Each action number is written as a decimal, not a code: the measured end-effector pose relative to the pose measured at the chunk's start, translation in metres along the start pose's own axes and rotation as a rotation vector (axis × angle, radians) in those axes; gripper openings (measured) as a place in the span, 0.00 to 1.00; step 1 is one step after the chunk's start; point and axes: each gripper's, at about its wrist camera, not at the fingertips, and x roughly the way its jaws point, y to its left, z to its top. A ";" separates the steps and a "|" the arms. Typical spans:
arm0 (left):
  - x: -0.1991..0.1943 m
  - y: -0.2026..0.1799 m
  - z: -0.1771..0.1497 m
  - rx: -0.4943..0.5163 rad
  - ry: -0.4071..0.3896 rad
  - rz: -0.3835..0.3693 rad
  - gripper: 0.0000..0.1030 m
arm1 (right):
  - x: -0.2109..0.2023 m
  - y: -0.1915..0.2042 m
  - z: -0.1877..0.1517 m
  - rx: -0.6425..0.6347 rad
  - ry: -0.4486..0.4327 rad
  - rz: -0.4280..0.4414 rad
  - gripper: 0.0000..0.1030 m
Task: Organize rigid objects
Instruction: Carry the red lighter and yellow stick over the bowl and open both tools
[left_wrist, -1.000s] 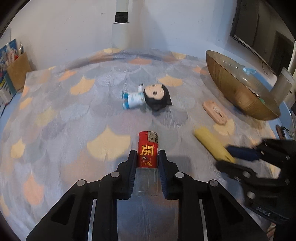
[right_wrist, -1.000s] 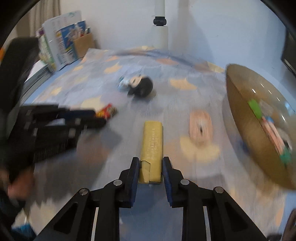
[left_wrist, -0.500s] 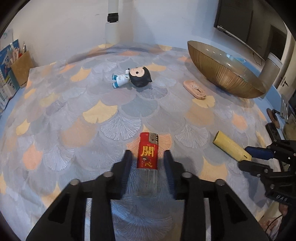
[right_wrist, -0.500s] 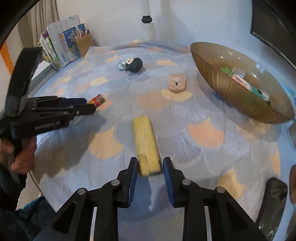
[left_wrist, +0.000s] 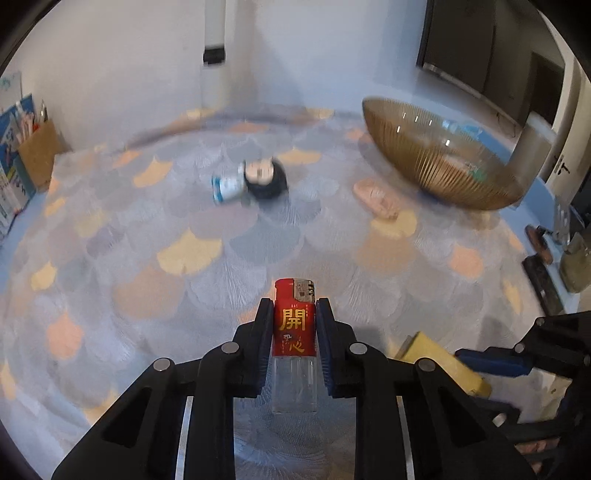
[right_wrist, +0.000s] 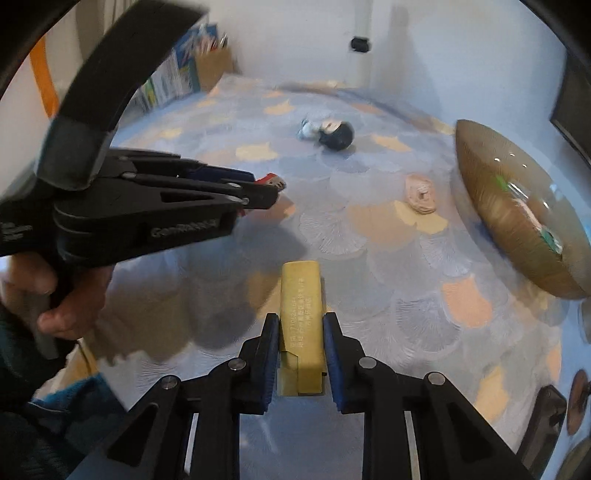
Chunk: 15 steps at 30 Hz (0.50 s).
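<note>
Left tool (left_wrist: 291, 332) clamped on lighter (left_wrist: 294, 325); right tool (right_wrist: 301, 354) clamped on yellow block (right_wrist: 301, 317). Bowl (right_wrist: 517, 236) ahead-right, nearer the right tool.

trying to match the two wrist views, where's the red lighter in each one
Left wrist: red lighter bottom centre, clamped in the left gripper.
Right wrist: only its red tip shows, left of centre, at the left gripper's fingertips.
Shared landmark: the doll lying on the tablecloth.
</note>
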 end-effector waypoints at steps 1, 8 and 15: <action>-0.007 0.000 0.007 0.003 -0.020 -0.002 0.19 | -0.011 -0.009 0.004 0.019 -0.026 -0.011 0.22; -0.052 -0.017 0.086 0.021 -0.205 -0.059 0.19 | -0.096 -0.089 0.039 0.152 -0.220 -0.193 0.22; -0.036 -0.052 0.135 -0.105 -0.274 -0.172 0.19 | -0.141 -0.171 0.060 0.310 -0.339 -0.307 0.22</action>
